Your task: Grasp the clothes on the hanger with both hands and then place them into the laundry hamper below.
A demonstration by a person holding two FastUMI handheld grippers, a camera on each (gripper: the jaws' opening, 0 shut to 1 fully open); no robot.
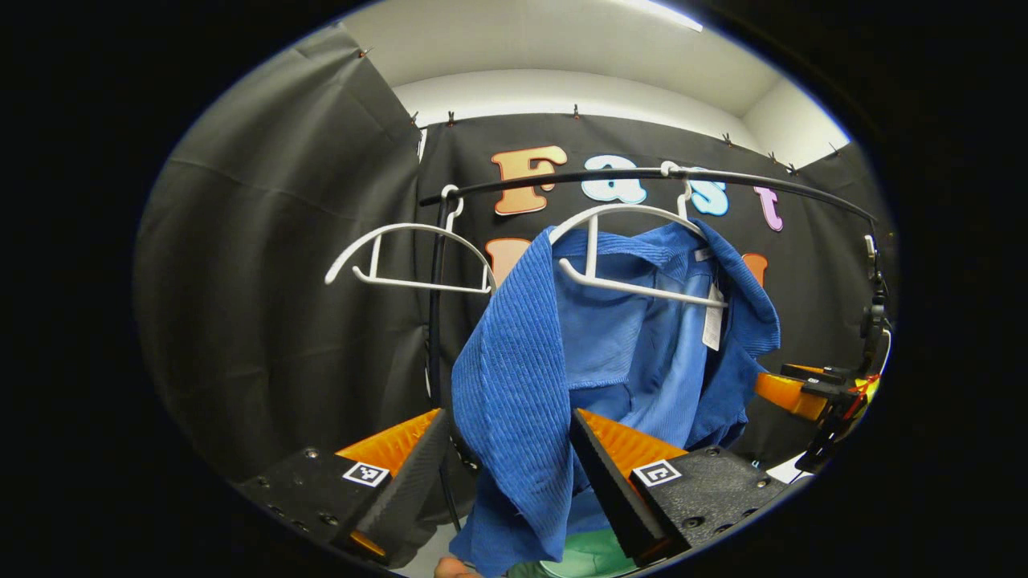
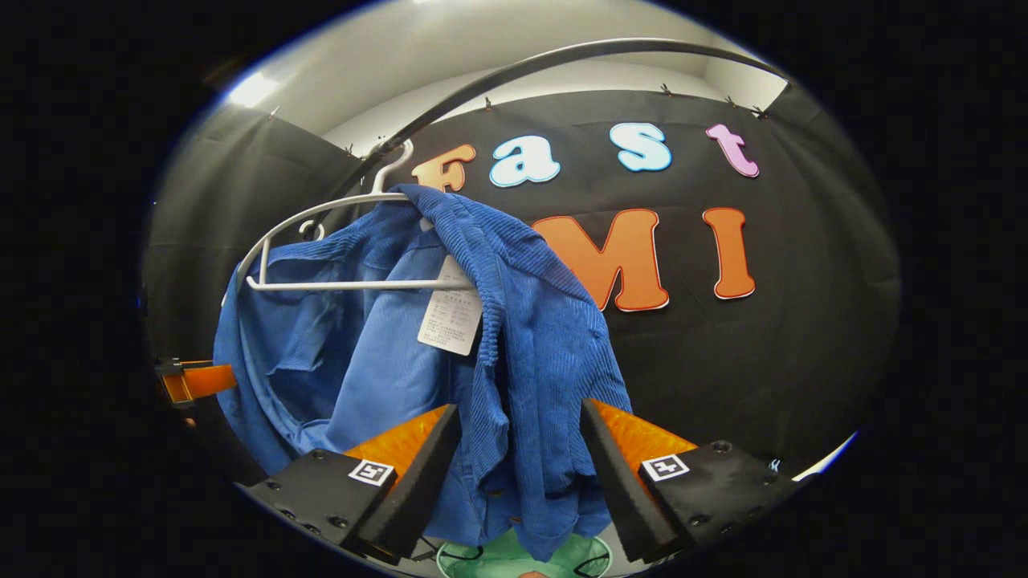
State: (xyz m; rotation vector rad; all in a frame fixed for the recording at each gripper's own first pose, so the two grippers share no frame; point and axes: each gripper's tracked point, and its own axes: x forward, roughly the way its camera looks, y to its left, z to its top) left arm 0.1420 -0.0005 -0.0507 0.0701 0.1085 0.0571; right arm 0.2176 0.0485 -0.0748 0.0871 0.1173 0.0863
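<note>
Ribbed blue corduroy shirt [image 1: 514, 377] drapes a curved white hanger [image 1: 618, 249].

Jacket [image 1: 618, 353] hangs on hanger [image 1: 634, 277], above hamper [image 2: 522, 558].

Booth fairly dim; light comes from ceiling strip [image 1: 654, 12] overhead, w/ a bright glare patch [image 2: 250, 88] top left in right gripper view. Strong fisheye bend at edges, rail [image 1: 642, 178] curved; centre sharp, no motion blur.
</note>
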